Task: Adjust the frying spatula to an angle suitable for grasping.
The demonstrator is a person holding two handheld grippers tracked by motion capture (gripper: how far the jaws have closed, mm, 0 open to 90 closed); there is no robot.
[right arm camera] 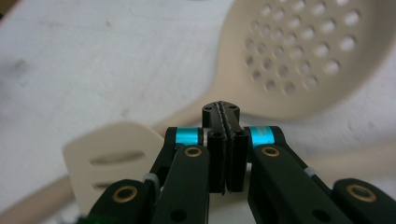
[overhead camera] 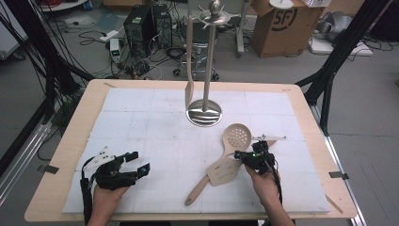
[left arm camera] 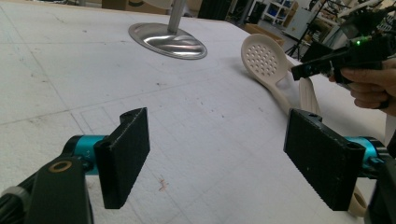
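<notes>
White padding [overhead camera: 141,117] covers the wooden table; left tongs [overhead camera: 139,162] gape empty, right tongs [overhead camera: 240,155] are closed.

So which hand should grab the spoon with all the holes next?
Probably the right. The right gripper hovers directly over the holey spoon, though its jaws are shut and must open first. The left gripper is open but sits far across the mat.
</notes>
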